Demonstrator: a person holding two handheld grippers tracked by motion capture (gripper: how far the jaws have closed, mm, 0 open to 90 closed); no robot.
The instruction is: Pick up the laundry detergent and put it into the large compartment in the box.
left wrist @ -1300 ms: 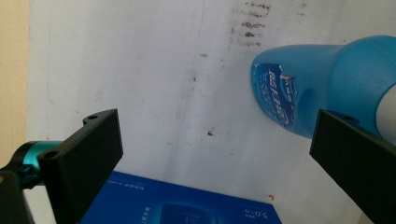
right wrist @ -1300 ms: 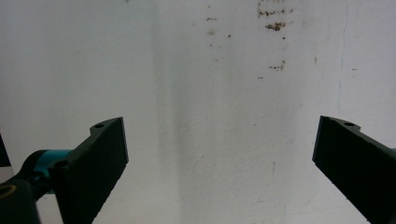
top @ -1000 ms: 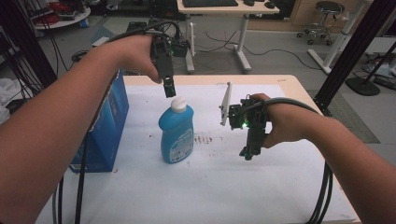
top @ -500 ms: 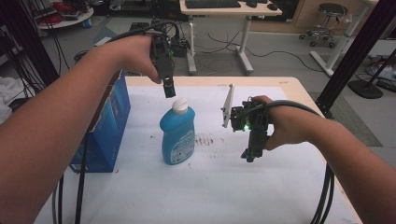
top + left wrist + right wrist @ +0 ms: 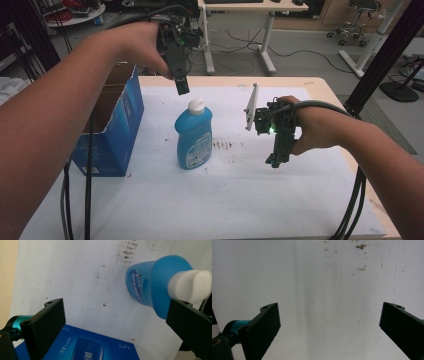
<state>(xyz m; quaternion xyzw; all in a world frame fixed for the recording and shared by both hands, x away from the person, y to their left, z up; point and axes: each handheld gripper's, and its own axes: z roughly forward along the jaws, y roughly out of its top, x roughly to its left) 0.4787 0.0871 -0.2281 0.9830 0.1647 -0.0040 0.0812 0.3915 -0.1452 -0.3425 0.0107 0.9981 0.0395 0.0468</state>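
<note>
The blue bottle (image 5: pixel 194 136) with its white cap stands upright near the middle of the tabletop (image 5: pixel 280 210), closer to the far edge than the near one, just beside the open blue box (image 5: pixel 112 131) that sits along the left edge. Over the last second little has shifted: the left tongs (image 5: pixel 182 89) still hang above and just behind the cap, having drifted only slightly, and the bottle has not moved. In the left gripper view the jaws stand wide apart and empty, the cap (image 5: pixel 191 286) lying off toward one jaw rather than centred between them. That suggests the approach is paused on alignment; the hand likely needs to shift over the cap before it comes down.

The right tongs (image 5: pixel 275 161) have settled a touch lower toward the right side of the tabletop, well apart from the bottle, pointing down at bare white surface. Their jaws are spread wide too, holding nothing, so this hand appears to be waiting.
</note>
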